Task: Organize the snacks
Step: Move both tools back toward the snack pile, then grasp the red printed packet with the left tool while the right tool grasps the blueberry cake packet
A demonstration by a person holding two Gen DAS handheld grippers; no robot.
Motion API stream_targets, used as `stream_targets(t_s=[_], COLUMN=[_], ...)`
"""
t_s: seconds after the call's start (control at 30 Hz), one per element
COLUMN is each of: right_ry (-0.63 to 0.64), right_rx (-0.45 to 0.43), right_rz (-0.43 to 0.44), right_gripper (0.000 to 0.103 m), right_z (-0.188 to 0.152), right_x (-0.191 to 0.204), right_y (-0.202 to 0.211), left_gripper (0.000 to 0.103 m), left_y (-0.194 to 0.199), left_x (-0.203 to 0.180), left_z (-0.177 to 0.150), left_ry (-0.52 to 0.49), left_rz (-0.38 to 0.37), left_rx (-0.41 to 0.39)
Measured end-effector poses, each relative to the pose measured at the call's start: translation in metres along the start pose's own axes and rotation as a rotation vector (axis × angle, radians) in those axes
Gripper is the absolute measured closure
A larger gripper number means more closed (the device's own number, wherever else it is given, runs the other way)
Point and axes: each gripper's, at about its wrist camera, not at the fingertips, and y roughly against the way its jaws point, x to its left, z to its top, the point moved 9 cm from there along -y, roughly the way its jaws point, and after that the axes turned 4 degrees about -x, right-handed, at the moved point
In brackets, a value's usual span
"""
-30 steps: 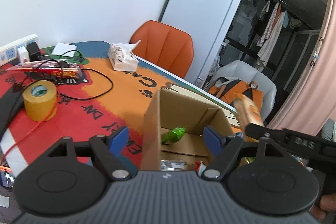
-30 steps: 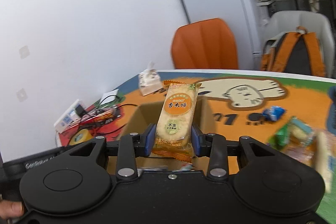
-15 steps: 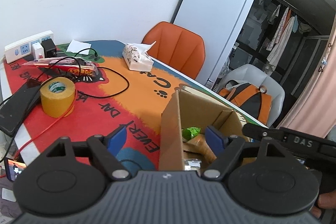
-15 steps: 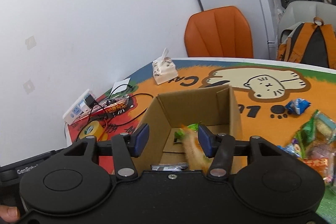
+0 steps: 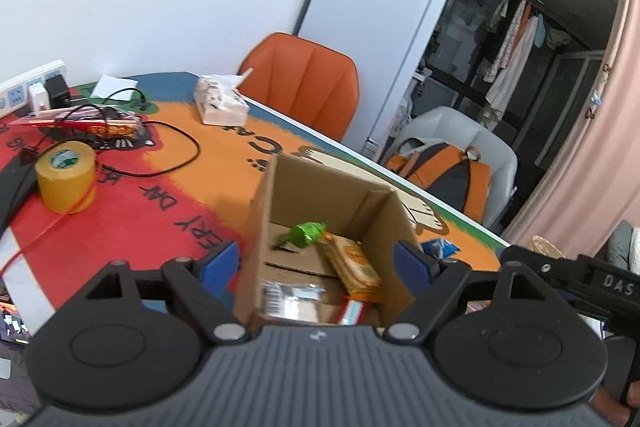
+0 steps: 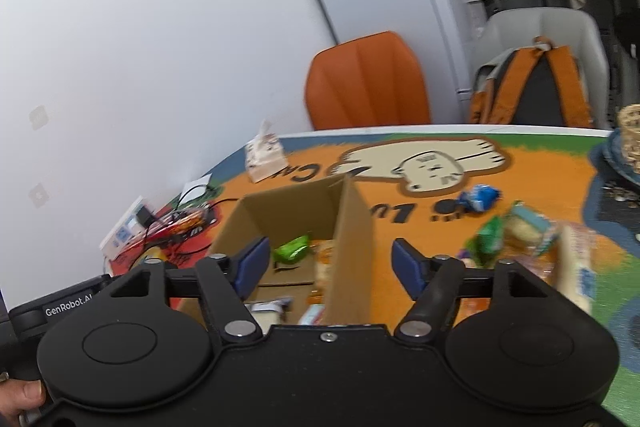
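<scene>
Left wrist view looks over a round table covered by a red, orange and blue printed cartoon mat (image 5: pixel 168 163), and ahead of the left gripper (image 5: pixel 318 261) stands an open brown cardboard box (image 5: pixel 280 195); its blue-padded fingers (image 5: pixel 218 261) straddle the box, one outside the left wall and one at the right wall, jaws opening and pressing on nothing. Inside the box, between those fingers, lie an orange rice-cracker packet (image 5: pixel 352 263), a crumpled green wrapper (image 5: pixel 302 233) and a pale packet with a barcode (image 5: pixel 292 301). Beyond the left finger sits a yellow roll of tape (image 5: pixel 66 177). In the right wrist view, the right gripper (image 6: pixel 326 261) has its jaws opening and empty, the box's right wall (image 6: pixel 352 247) between the fingers. Right of its right finger lies a loose pile of mixed snack packets (image 6: pixel 532 247), and farther off a small blue wrapper (image 6: pixel 480 197).
</scene>
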Motion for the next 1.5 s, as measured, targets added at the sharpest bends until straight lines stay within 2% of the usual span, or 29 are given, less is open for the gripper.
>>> stream_targets(t_s=[0.2, 0.73, 0.9, 1.03, 1.27, 1.5], right_ry=[-0.037, -0.129, -0.154, -0.177, -0.251, -0.247], right_rx=[-0.046, -0.084, -0.073, -0.061, -0.023, 0.018], right_rz=[-0.048, -0.214, -0.230, -0.237, -0.248, -0.240], right_gripper=[0.023, 0.023, 0.024, 0.025, 0.034, 0.035], right_z=[0.002, -0.012, -0.019, -0.024, -0.037, -0.046], right_x=[-0.031, -0.114, -0.134, -0.150, -0.176, -0.185], right_y=[0.023, 0.063, 0.066, 0.062, 0.044, 0.026], left_gripper=[0.019, 0.019, 0.022, 0.035, 0.055, 0.056], left_y=[0.003, -0.012, -0.024, -0.035, -0.058, -0.091], left_x=[-0.028, -0.122, -0.143, -0.159, -0.175, -0.179], left_z=[-0.006, -0.032, -0.044, -0.056, -0.077, -0.096], left_ry=[-0.033, -0.143, -0.143, -0.164, -0.167, -0.144], left_rz=[-0.045, -0.217, -0.245, -0.274, -0.296, -0.271], left_rx=[-0.008, 0.012, 0.039, 0.065, 0.122, 0.185])
